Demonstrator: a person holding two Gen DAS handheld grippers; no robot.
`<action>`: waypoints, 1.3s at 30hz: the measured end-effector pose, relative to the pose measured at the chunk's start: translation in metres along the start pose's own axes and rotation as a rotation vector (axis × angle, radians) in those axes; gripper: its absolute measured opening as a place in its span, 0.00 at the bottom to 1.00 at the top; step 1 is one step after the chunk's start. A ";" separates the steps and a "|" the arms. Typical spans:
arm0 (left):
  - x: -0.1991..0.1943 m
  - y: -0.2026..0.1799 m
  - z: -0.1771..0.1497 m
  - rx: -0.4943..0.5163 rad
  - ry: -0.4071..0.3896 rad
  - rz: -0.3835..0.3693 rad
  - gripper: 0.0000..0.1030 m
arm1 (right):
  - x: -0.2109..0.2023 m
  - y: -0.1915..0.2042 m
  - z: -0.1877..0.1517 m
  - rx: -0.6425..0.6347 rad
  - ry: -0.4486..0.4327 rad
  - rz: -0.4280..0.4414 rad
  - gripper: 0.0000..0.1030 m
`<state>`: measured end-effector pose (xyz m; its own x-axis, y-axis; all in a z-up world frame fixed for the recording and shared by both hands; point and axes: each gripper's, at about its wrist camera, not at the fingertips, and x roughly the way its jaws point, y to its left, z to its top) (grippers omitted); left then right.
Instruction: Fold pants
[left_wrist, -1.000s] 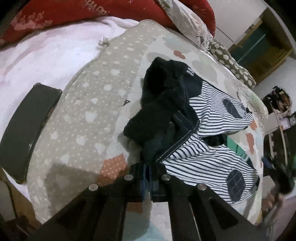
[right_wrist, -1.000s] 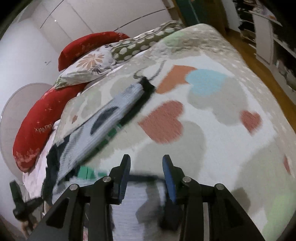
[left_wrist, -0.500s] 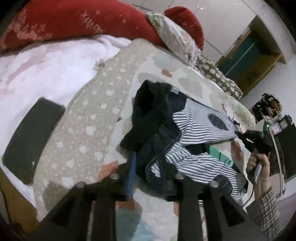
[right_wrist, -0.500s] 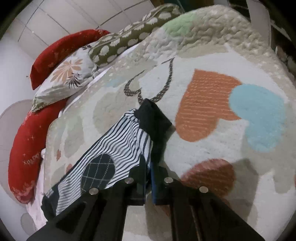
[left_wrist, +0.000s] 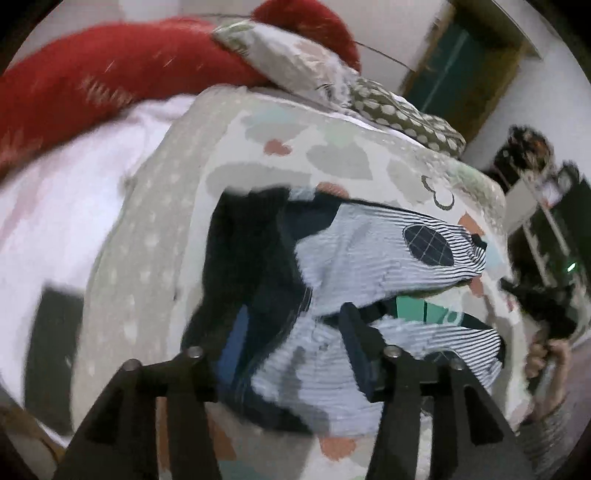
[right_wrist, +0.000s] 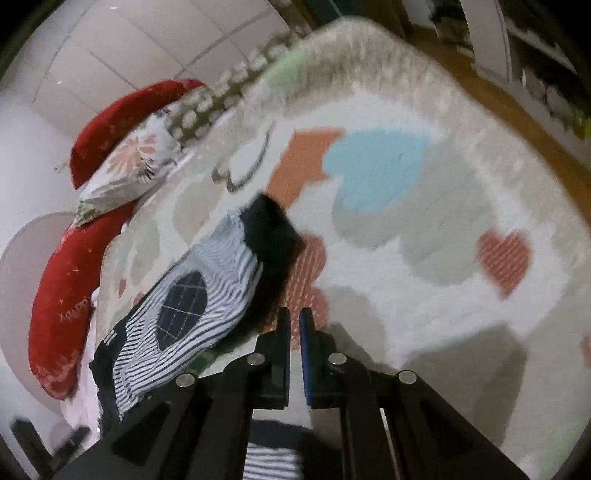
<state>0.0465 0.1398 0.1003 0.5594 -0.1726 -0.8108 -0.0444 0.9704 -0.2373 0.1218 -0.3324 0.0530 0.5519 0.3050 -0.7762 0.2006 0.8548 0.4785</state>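
Note:
The striped pants with dark waist and dark oval knee patches lie spread on the heart-patterned bedspread. My left gripper is open, its fingers hovering over the waist end and holding nothing. In the right wrist view one striped leg with a dark cuff lies just left of my right gripper. Its jaws stand nearly closed with a thin gap, and nothing shows between them. More striped cloth shows below the right gripper's body.
Red pillows and patterned pillows lie at the head of the bed. A dark flat object lies on the white sheet at left. The bed edge and wooden floor are at right.
My left gripper has opened, let go of the dark waist cloth and moved over the pants. My right gripper closed near the leg cuff, then shifted right of it. Both views are motion-blurred.

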 end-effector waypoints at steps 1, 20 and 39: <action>0.004 -0.005 0.009 0.027 0.000 0.002 0.58 | -0.008 0.006 0.005 -0.045 -0.016 -0.007 0.08; 0.188 -0.024 0.116 0.272 0.256 -0.148 0.68 | 0.148 0.139 0.064 -0.718 0.278 -0.010 0.76; 0.103 -0.061 0.077 0.396 0.100 -0.078 0.04 | 0.084 0.159 0.025 -0.736 0.153 0.063 0.05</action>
<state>0.1703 0.0758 0.0730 0.4645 -0.2452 -0.8510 0.3280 0.9402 -0.0919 0.2202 -0.1813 0.0740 0.4150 0.3712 -0.8307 -0.4499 0.8773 0.1673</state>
